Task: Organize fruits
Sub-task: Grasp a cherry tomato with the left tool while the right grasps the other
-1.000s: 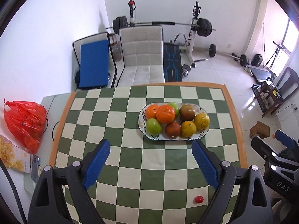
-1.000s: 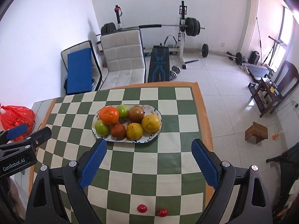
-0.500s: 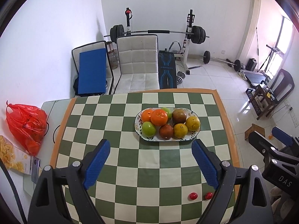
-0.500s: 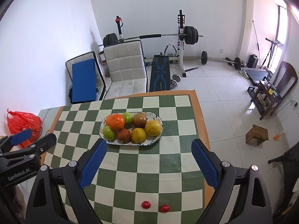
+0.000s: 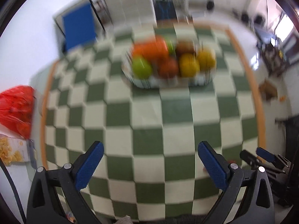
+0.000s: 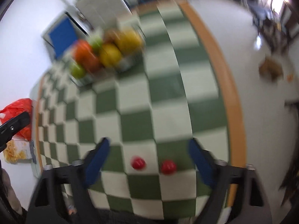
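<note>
Both views are motion-blurred. An oval plate (image 5: 201,81) piled with orange, green, yellow and brown fruits stands at the far middle of the green-and-white checkered table (image 5: 149,112); it also shows in the right wrist view (image 6: 127,63). Two small red fruits (image 6: 138,162) (image 6: 168,166) lie on the table near its front edge, between the fingers of my right gripper (image 6: 149,158), which is open and empty. My left gripper (image 5: 148,160) is open and empty over the near table. The right gripper (image 5: 269,158) shows at the left view's right edge.
A red plastic bag (image 5: 16,110) and a snack packet (image 5: 11,151) lie left of the table. The table has an orange rim (image 6: 231,100). A white chair (image 5: 129,3) and a blue board (image 5: 78,26) stand behind it. A small wooden stool (image 6: 271,69) sits on the floor at right.
Both grippers have dropped lower and closer to the table; the right one now frames the two red fruits. Both views have become blurred. Jaws stay open.
</note>
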The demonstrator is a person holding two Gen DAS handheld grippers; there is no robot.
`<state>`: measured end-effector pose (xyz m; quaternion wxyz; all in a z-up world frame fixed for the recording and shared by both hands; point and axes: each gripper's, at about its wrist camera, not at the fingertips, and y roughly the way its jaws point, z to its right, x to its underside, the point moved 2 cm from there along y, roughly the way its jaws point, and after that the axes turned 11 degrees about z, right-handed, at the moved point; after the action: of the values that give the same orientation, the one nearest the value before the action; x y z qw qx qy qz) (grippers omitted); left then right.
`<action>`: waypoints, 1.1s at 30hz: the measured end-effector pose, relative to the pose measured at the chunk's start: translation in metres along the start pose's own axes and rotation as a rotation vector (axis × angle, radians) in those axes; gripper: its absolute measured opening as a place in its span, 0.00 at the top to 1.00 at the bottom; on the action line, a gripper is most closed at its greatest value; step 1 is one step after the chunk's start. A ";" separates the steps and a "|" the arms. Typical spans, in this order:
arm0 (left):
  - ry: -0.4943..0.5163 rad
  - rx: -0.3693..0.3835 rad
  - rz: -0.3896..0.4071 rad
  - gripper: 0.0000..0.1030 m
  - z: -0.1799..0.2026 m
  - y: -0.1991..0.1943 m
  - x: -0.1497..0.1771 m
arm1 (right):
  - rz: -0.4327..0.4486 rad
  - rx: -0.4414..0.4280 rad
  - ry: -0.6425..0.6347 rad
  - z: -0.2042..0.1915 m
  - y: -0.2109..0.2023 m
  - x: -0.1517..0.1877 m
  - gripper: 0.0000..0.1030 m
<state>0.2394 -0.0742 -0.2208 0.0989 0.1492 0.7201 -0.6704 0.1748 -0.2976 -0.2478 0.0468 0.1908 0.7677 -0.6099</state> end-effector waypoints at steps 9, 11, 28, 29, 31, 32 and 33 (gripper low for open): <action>0.013 0.088 -0.274 0.00 0.047 0.083 0.054 | -0.169 0.006 0.075 0.043 0.078 0.071 0.56; 0.035 0.097 -0.282 0.00 0.058 0.085 0.058 | -0.155 0.015 0.025 0.038 0.078 0.075 0.66; 0.310 0.235 -0.359 0.67 0.159 0.097 0.107 | -0.062 0.085 0.093 0.083 0.028 0.064 0.66; 0.314 0.240 -0.345 0.73 0.159 0.095 0.107 | -0.061 0.086 0.096 0.085 0.027 0.063 0.66; 0.313 0.247 -0.342 0.74 0.157 0.093 0.108 | -0.049 0.085 0.095 0.086 0.023 0.060 0.66; 0.293 0.255 -0.335 0.74 0.153 0.089 0.106 | -0.045 0.083 0.093 0.086 0.021 0.058 0.66; 0.277 0.264 -0.325 0.74 0.148 0.086 0.102 | -0.039 0.079 0.091 0.084 0.018 0.054 0.66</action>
<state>0.1649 -0.2084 -0.3481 -0.1302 0.1332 0.6475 -0.7389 0.1179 -0.3615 -0.3020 -0.0077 0.2053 0.7478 -0.6313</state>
